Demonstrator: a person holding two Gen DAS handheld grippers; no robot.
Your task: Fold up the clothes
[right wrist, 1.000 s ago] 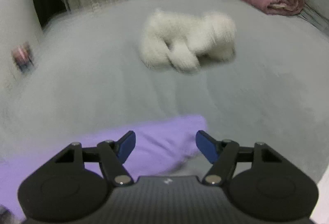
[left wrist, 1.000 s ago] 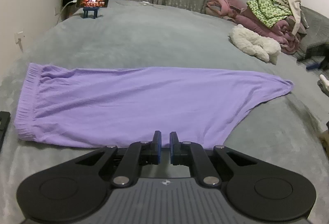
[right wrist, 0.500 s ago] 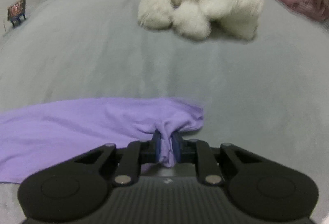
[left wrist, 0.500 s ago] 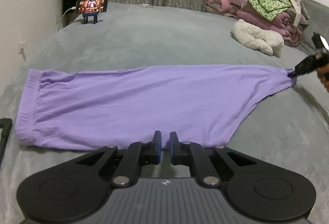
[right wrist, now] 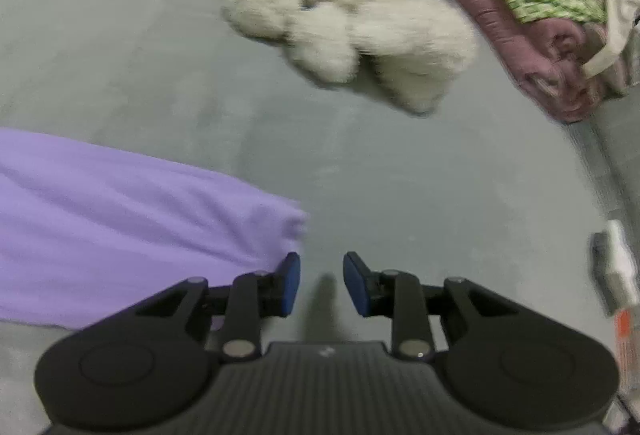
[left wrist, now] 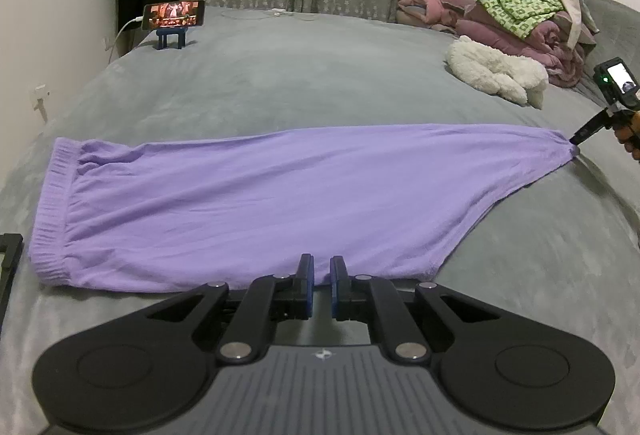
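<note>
Bare grey bed open from 10 to 1 o'clock beyond purple garment. Obstacles: phone on stand at 11; white plush and piled clothes at 2.

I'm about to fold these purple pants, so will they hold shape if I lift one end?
Probably not: the purple pants lie flat with soft wrinkles, so they'd likely droop. Thin fabric suggests they're light. On the plush grey bedcover they may drag rather than slide.

The left wrist view looks from the bed's near edge across to the curtains; the right wrist view hovers close over its right side. Both share the white plush.
</note>
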